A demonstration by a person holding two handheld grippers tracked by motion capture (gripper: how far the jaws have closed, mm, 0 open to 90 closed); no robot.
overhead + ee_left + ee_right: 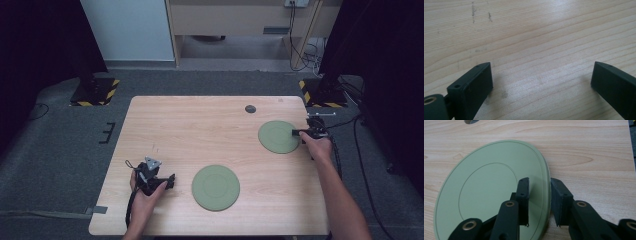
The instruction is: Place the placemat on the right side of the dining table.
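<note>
My right gripper [539, 202] sits at the right edge of the far green plate [489, 187], jaws straddling the rim: one black jaw lies over the plate's face, the other stands outside the edge on the wood, and a gap shows on both sides of the rim, so the pads are not pressing on it. From above, that plate [277, 136] lies near the table's right side with my right gripper [300, 133] reaching in from the right. My left gripper [170, 181] rests low on the left, jaws spread wide over bare wood, nothing between them; the near green plate [216, 187] lies just to its right, apart from it.

Both plates are flat round discs, matte sage green, each with a fine darker ring around a shallow centre and a thin pale rim. My jaws are blocky black plastic with small screw holes and brass-coloured pivot bushings.

The table [200, 125] is pale wood with long straight grain and a few faint scuffs; a small dark round cap [250, 108] sits near its far edge. Around it grey carpet, black stands on yellow-and-black striped bases, cables trailing at the right
</note>
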